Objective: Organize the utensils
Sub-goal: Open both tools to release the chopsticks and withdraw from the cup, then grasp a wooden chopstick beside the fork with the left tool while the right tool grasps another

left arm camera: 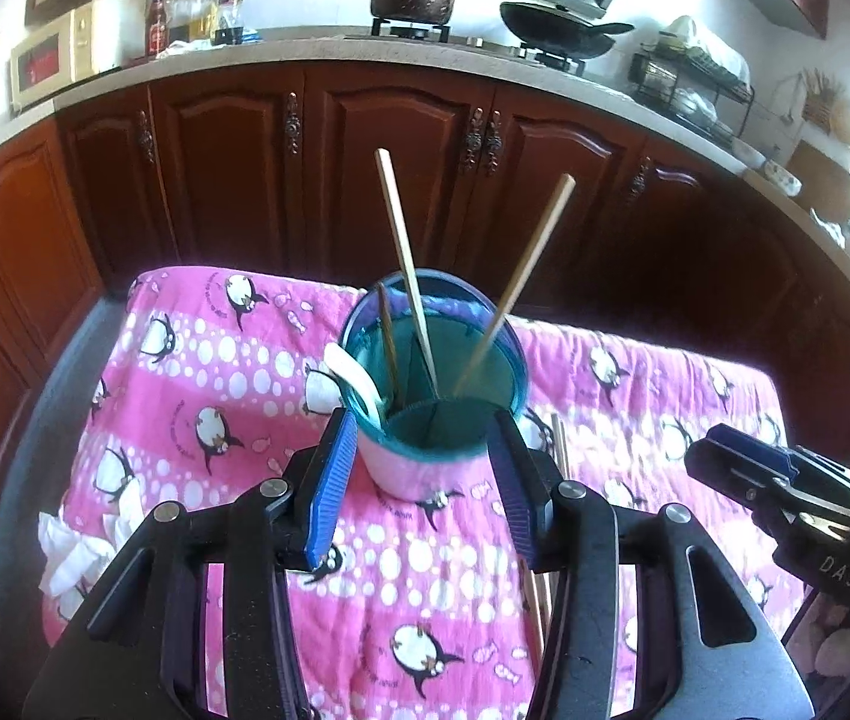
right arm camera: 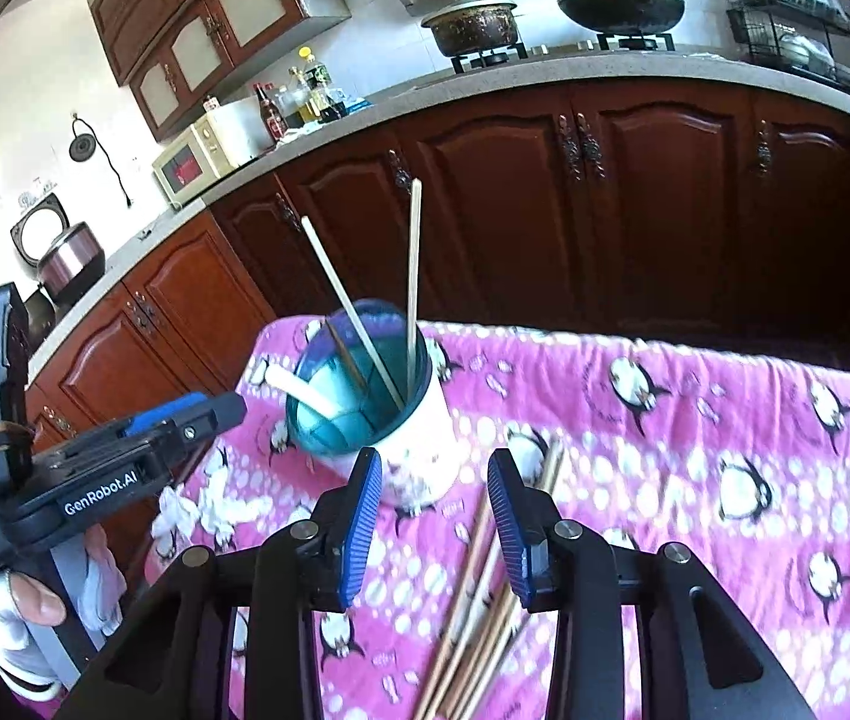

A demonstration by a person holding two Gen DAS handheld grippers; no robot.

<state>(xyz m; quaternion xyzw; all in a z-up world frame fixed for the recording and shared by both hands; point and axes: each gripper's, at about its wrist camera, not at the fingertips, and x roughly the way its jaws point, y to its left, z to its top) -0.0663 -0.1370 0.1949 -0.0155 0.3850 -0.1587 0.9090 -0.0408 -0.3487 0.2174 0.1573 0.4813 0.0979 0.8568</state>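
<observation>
1. Your left gripper (left arm camera: 425, 480) sits low in the centre of the left wrist view, jaws well apart. The base of the cup (left arm camera: 434, 384) shows between the blue pads (left arm camera: 329, 480), but the pads do not press on it and nothing is held.
2. Your right gripper (right arm camera: 434, 516) sits low in the centre of the right wrist view, jaws parted and empty. Loose chopsticks (right arm camera: 485, 612) lie on the cloth under and between its fingers.
3. The pink penguin cloth (left arm camera: 215, 396) covers the table. Its far edge runs across the middle of both views, with dark wooden cabinet doors (left arm camera: 395, 150) close behind it.
4. In the left wrist view the cloth's left edge drops off at the lower left, where a white crumpled tissue (left arm camera: 77, 552) lies. The right gripper body shows at the right edge of that frame.
5. In the right wrist view a wide stretch of bare cloth lies open on the right half. The left gripper body fills the lower left, gripped by a gloved hand (right arm camera: 35, 612).
6. The cup stands upright in the centre of each view, near the far edge of the cloth. It is teal inside with a pale pink and white outside.
7. Three chopsticks (left arm camera: 407, 264) lean out of the cup, two rising high above its rim. A white spoon (left arm camera: 353, 378) rests against the rim on the left.
8. More loose chopsticks lie just right of the cup's base, running toward the bottom of the frame.
</observation>
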